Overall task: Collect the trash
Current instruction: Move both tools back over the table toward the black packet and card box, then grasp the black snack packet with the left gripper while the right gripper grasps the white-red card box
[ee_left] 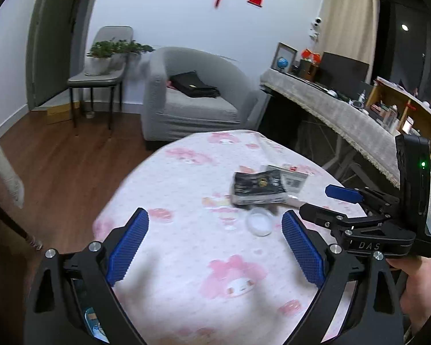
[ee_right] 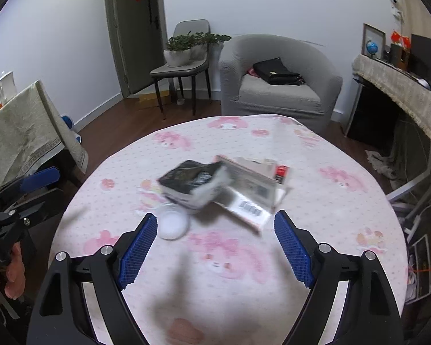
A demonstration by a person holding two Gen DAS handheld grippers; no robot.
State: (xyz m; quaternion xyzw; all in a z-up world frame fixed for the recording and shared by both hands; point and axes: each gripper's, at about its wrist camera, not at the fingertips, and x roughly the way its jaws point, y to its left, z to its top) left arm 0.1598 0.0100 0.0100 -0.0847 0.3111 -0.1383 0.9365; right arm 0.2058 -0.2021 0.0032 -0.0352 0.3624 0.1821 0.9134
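A crumpled black wrapper (ee_left: 257,187) (ee_right: 194,184) lies on the round table with the pink cartoon cloth (ee_left: 186,189) (ee_right: 330,201). A flat white package with a barcode (ee_right: 252,195) (ee_left: 293,181) lies under and beside it. A small clear round lid (ee_left: 259,220) (ee_right: 173,222) lies just in front of them. My left gripper (ee_left: 215,230) is open and empty above the near part of the table. My right gripper (ee_right: 215,233) is open and empty, with the lid at its left fingertip. The right gripper also shows in the left wrist view (ee_left: 330,201).
A grey armchair (ee_left: 192,97) (ee_right: 281,77) with a black bag stands behind the table. A chair with potted plants (ee_right: 186,54) is by the door. A cloth-covered desk (ee_left: 344,112) runs along the right. Another covered table (ee_right: 23,132) stands at the left.
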